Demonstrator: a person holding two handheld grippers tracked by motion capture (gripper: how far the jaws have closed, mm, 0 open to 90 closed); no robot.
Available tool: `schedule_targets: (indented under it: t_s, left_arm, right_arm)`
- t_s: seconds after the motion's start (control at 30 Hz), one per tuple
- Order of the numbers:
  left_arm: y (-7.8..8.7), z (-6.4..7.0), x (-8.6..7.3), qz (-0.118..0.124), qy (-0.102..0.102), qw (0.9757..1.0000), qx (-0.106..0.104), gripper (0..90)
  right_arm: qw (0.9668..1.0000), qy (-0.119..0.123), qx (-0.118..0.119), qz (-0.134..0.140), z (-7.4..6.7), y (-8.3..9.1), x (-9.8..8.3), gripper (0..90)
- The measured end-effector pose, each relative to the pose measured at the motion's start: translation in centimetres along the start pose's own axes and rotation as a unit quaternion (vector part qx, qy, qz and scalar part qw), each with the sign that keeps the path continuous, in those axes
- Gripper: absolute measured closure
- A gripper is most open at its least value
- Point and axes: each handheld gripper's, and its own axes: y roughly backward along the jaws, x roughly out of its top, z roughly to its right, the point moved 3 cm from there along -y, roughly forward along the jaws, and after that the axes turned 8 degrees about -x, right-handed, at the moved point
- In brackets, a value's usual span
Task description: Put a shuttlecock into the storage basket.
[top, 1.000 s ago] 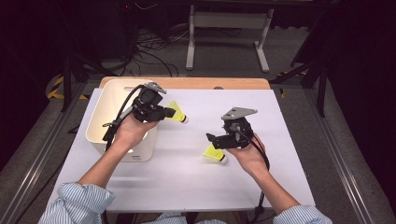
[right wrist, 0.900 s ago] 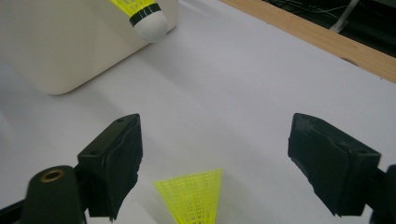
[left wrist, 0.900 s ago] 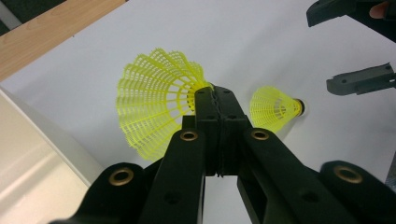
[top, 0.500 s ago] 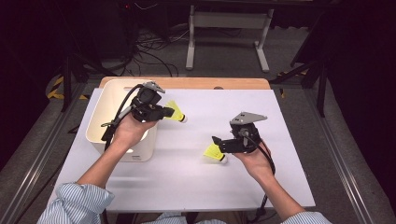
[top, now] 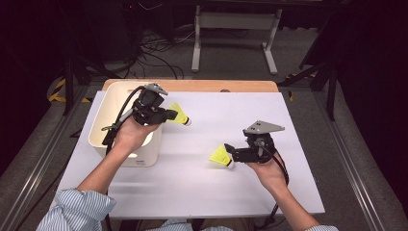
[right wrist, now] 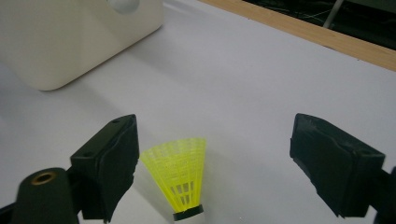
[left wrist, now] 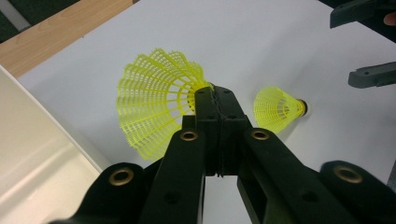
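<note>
My left gripper point(top: 166, 114) hangs beside the white bin point(top: 122, 156), shut on a yellow shuttlecock point(top: 179, 116). In the left gripper view the jaws point(left wrist: 215, 100) pinch the neck of that shuttlecock point(left wrist: 154, 105), just behind its mesh skirt. A second yellow shuttlecock point(top: 221, 156) lies on the white table to the right. My right gripper point(top: 232, 153) is low over it and open. In the right gripper view this shuttlecock point(right wrist: 180, 175) lies between the wide jaws point(right wrist: 215, 140), cork end towards the camera, its skirt close to the left pad point(right wrist: 114, 163).
The white bin point(right wrist: 70, 37) stands at the table's left, its rim point(left wrist: 37, 154) just beside my left gripper. A wooden strip point(top: 192, 85) runs along the far edge of the white tabletop point(top: 231, 115). A metal stand and cables lie on the floor beyond.
My right gripper has drifted a little to the right and sunk towards the table by the lying shuttlecock. The left hand and its shuttlecock have stayed put.
</note>
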Motion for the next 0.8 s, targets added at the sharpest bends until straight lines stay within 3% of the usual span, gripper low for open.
schedule_targets:
  t_s: [0.33,0.53,0.8]
  left_arm:
    - [0.1,0.1,0.0,0.000,0.000,1.0000,0.001,90.0]
    - [0.3,0.0,-0.1,0.001,0.001,1.0000,0.007,90.0]
    - [0.4,0.0,-0.1,0.002,0.000,1.0000,0.009,90.0]
  right_arm:
    - [0.9999,-0.012,-0.009,0.008,0.6,0.5,-1.4,15.4]
    - [0.9993,-0.031,-0.013,0.015,1.4,0.8,-2.5,15.2]
    - [0.9989,-0.033,-0.021,0.024,1.7,1.1,-3.4,13.8]
